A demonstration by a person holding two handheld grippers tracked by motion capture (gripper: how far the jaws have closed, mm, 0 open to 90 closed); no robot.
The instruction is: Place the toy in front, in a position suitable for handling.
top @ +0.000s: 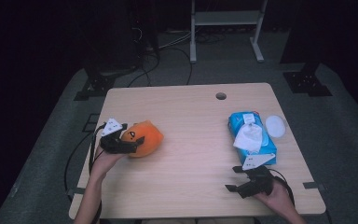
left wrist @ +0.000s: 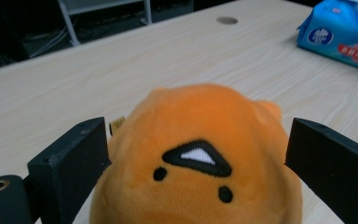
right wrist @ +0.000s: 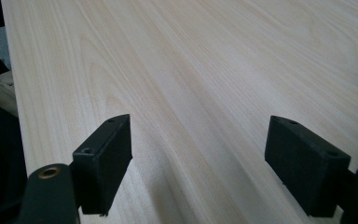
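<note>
Left gripper [top: 137,144] spread wide around orange plush toy [top: 144,137] at left table [top: 191,140] edge — jaws flanking, not yet pinching, ready for grasp; right gripper [top: 235,179] parked spread, empty, near wipes pack [top: 251,135].

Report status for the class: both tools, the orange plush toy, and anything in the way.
Left tool open, jaws either side of orange plush toy. Right tool open over bare table. Tissue pack off right, nothing blocking.
</note>
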